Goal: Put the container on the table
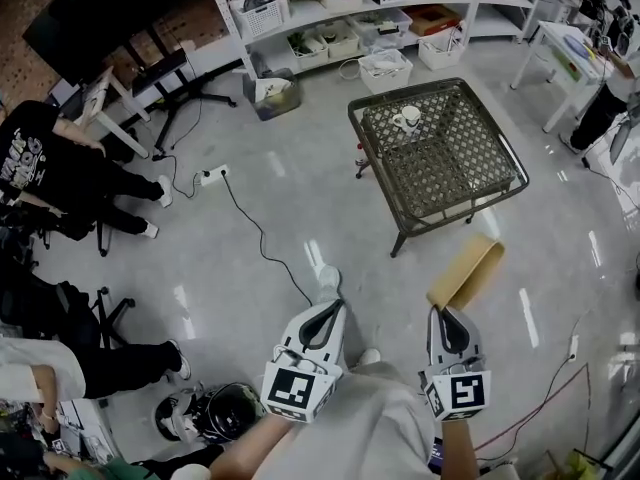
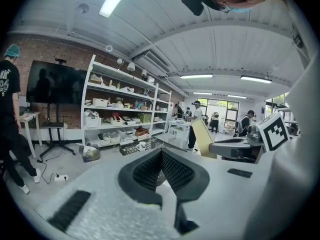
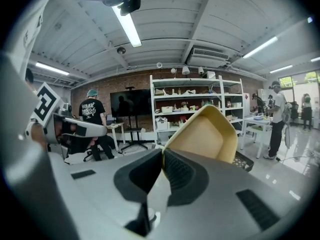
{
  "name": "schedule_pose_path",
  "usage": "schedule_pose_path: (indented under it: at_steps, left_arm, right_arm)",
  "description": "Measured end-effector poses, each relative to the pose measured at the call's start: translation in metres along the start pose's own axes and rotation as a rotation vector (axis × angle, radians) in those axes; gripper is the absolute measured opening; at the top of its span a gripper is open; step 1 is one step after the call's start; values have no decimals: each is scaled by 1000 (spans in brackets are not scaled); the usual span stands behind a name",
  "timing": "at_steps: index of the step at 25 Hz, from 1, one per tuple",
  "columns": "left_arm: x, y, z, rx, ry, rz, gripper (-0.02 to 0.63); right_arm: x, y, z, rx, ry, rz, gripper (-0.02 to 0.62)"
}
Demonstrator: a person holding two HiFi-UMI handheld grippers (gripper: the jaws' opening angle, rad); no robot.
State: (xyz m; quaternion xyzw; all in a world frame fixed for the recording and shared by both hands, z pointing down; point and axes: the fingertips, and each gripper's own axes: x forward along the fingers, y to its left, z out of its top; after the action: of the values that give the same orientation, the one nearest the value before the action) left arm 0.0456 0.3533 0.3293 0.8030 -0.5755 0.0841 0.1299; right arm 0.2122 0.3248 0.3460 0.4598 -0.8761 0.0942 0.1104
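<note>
From the head view, the right tongs (image 1: 446,316) sit at 5 o'clock, clenched on the near edge of a tan container (image 1: 468,271). The container is tilted and held in the air over the floor (image 1: 250,288), just short of the wire-mesh desk (image 1: 455,168) at 1 o'clock. A white cup (image 1: 407,119) stands on the desk's far left part. The left tongs (image 1: 325,310) at 6 o'clock are pressed together and empty. A power strip (image 1: 213,175) lies on the floor at 10 o'clock, and shelves (image 1: 330,13) run along 12 o'clock.

In the left gripper view, the two pads meet with nothing between them. The container (image 2: 202,136) shows at 3 o'clock, and the desk (image 2: 142,145) lies beyond the tips.

In the right gripper view, the pads (image 3: 175,171) pinch the container's (image 3: 210,134) rim. Its hollow faces the camera at 2 o'clock. A person (image 3: 92,115) stands at 9 o'clock.
</note>
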Motion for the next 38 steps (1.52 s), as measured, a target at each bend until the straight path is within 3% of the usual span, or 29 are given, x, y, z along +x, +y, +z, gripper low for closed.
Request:
schedule_pose_path:
  at_steps: [7,13,19,25,28,38]
  left_arm:
    - [95,104,26,-17,25,-48,23]
    - [179,171,77,37,53,-164,23]
    - [254,232,117,24,55,-235,23]
    - [310,267,143,-19,59,-274,23]
    - [328,275,143,12,51,-280,23]
    - [362,250,138,11,86,-271,23]
  right_arm:
    - [112,-14,34,-5,4,-65,31]
    - [213,-34,80,9,17,-156,31]
    - [299,-53,103,37,43,-222,31]
    - [358,-71,120,53,62,-262,31]
    - [376,-78,126,49,63,-254,31]
    - [391,-107,125,33,81,-182,31]
